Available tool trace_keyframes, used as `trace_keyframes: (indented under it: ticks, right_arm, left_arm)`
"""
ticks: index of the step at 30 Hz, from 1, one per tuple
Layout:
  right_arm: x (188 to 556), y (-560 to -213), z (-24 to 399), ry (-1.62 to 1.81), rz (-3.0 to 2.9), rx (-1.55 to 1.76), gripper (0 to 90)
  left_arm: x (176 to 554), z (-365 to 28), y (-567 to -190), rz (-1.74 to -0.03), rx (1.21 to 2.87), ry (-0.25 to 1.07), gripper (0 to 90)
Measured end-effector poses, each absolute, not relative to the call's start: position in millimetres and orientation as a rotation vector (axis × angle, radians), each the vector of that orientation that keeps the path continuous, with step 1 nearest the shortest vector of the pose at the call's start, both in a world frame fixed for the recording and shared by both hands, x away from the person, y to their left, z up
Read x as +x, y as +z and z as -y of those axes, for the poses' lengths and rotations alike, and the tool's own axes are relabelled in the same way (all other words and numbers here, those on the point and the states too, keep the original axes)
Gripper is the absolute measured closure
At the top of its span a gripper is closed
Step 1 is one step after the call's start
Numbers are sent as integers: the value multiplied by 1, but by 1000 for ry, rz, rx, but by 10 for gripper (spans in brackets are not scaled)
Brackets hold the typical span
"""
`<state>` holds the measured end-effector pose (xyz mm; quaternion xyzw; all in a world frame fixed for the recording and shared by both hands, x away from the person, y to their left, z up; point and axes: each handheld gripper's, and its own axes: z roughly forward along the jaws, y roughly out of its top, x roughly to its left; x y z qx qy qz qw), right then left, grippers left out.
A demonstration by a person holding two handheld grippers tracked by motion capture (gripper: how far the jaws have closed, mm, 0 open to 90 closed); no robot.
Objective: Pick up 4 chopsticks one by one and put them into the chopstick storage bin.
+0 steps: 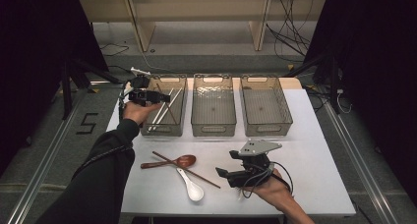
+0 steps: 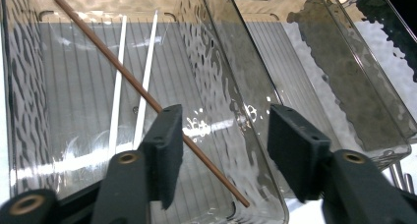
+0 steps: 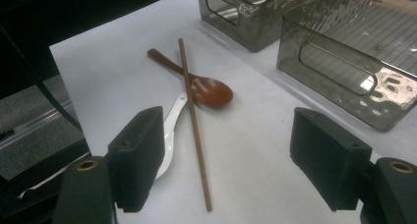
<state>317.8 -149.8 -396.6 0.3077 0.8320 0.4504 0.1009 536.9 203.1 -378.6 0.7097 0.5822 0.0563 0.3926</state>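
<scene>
My left gripper [image 1: 155,97] hangs over the left clear bin [image 1: 164,130], its jaws apart. Between and below the jaws [image 2: 226,121] a brown chopstick [image 2: 123,71] lies slanted in the bin [image 2: 221,86], passing behind the left pad with no pad pressing on it. Two white chopsticks [image 2: 118,86] lie beside it on the bin floor. My right gripper [image 1: 226,167] is low over the table's front, open and empty [image 3: 228,135]. Ahead of it lie a second brown chopstick [image 3: 194,126], a brown wooden spoon [image 3: 211,91] and a white spoon [image 3: 169,130].
Empty middle bin [image 1: 213,130] and right bin [image 1: 268,128] stand in a row beside the left one. The crossed chopstick [image 1: 189,171], wooden spoon [image 1: 179,161] and white spoon [image 1: 192,187] sit near the white table's front edge. A dark sleeve reaches in from the lower left.
</scene>
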Motion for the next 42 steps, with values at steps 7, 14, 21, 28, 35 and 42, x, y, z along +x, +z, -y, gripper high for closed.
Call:
trace_keyframes:
  ticks: [7, 14, 21, 28, 35, 42]
  right_arm:
    - [318, -397, 149, 1331, -2458, 914, 301]
    - [318, -398, 148, 1316, -2470, 915, 300]
    - [320, -404, 138, 1268, -2514, 905, 299]
    - [325, -414, 125, 1185, -2560, 897, 304]
    - [334, -426, 107, 1101, -2625, 855, 319]
    - [339, -431, 103, 1069, -2646, 853, 335]
  left_arm:
    - [529, -203, -372, -1425, 1813, 114, 373]
    - [497, -210, -355, -1277, 1751, 97, 278]
    - [460, -219, -350, -1187, 1748, 143, 229]
    - [435, -224, -356, -1128, 1768, 147, 192]
    - [410, -225, -362, -1086, 1742, 167, 177]
    - [390, -222, -371, -1054, 1756, 168, 173]
